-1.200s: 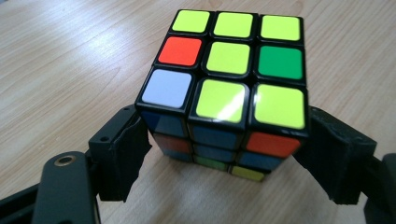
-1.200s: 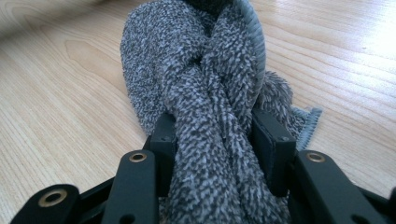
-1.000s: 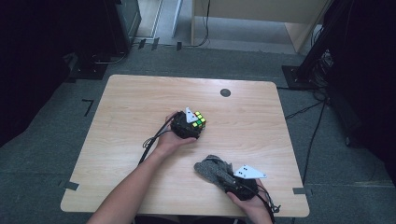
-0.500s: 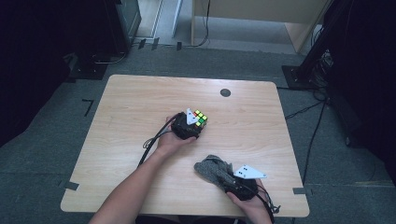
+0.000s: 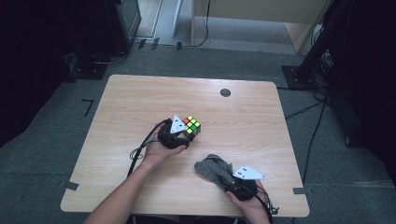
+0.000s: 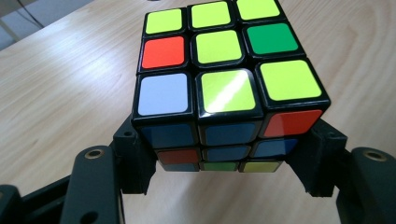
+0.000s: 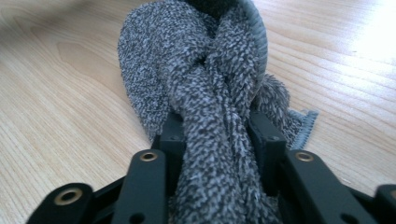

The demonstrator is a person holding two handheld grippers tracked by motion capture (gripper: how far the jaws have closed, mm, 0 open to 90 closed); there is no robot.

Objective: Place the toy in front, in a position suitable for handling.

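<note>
Cloth, grey terry, near right on the table: soft, light, limp; your right gripper is clenched on a bunched fold, and it will likely sag and drag. Puzzle cube, farther, centre: rigid, glossy, likely slippery; your left gripper pinches its lower side faces, so keep hold on flat opposite faces.

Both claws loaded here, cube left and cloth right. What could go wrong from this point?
1. The left claw grips the scrambled, mostly yellow-topped puzzle cube only by its bottom layers; the upper layers could twist or the cube could tip out.
2. The right claw pinches just a bunched fold of the grey speckled terry cloth; it may slip free or drag across the light wooden table.
</note>
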